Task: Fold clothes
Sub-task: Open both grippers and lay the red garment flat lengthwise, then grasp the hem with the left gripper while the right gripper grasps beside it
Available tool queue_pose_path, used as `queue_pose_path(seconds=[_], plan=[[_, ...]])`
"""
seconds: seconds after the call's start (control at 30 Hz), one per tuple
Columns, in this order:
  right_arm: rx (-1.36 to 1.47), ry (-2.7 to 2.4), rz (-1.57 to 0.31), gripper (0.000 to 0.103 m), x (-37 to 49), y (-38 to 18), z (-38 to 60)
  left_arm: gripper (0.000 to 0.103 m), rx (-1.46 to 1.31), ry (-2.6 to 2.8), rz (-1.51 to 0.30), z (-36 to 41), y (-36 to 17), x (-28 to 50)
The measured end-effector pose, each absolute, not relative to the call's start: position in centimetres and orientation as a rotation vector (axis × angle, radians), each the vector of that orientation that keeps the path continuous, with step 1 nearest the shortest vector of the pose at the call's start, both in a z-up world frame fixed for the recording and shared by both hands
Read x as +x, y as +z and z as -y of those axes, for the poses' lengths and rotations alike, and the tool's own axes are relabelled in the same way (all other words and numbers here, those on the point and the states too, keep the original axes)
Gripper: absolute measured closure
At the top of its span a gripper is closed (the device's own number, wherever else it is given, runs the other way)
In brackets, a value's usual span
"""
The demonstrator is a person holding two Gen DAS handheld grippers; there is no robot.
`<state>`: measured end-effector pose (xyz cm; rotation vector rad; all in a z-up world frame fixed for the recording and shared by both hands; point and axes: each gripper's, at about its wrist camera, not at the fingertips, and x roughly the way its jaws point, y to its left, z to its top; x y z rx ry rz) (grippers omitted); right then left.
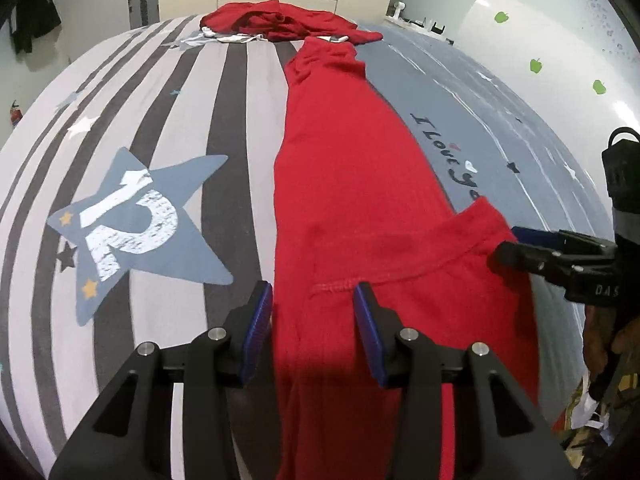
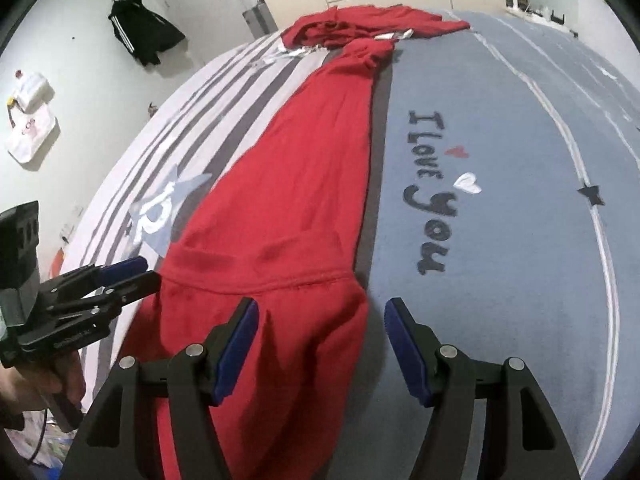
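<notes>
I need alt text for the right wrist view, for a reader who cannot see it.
The open right gripper hovers over the near end of long red trousers laid flat on a bed cover printed "I Love You". The left gripper comes in from the left edge, and more red clothes lie crumpled at the far end.

Two matte black handheld grippers, each with angular, triangular cut-out linkage arms fastened by round silver screws. The left gripper (image 1: 314, 308) carries ribbed blue pads (image 1: 256, 336) on the inner faces of its jaws; the right gripper (image 2: 320, 332) matches it. Seen from the left wrist view, the right gripper's body shows pale lettering reading "DAS". A bare-skinned left hand (image 2: 44, 384) wraps a black handle, a thin dark cable trailing below.
</notes>
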<state>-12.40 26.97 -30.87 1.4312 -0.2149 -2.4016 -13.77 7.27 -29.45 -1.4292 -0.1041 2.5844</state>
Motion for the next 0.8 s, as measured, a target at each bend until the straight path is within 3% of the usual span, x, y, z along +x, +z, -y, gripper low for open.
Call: queue_pose_path(seconds=[0.07,0.3,0.37,0.4,0.47,0.6,0.8], plan=[[1.44,-2.392,0.215,0.048,-12.4,-32.1,-26.8,0.064,-1.424,2.591,0.098,-8.0,-30.0,-13.4],[1.476,-2.349,0.2,0.05,-11.6,-33.6,-25.7,0.064,-1.463,2.547,0.093,-8.9,-31.6,-14.0],[1.485,-2.331,0.191,0.069,-11.4,-34.2,-25.3,0.066,-1.462,2.535,0.077,-9.1,-31.8,-14.0],[1.484,-2.325,0.176,0.07,-11.3,-34.2,-25.0,0.076,-1.454,2.531,0.068,-9.3,-31.8,-14.0],[1.471,-2.337,0.172,0.081,-11.0,-33.8,-24.8,0.084,-1.425,2.558,0.029,-9.6,-31.3,-13.4],[1.432,-2.378,0.187,0.082,-9.8,-32.0,-25.0,0.096,-1.364,2.614,-0.027,-9.8,-29.6,-11.7],[1.366,-2.474,0.095,0.082,-6.7,-29.2,-24.9,0.099,-1.305,2.646,-0.097,-10.5,-26.9,-8.6]])
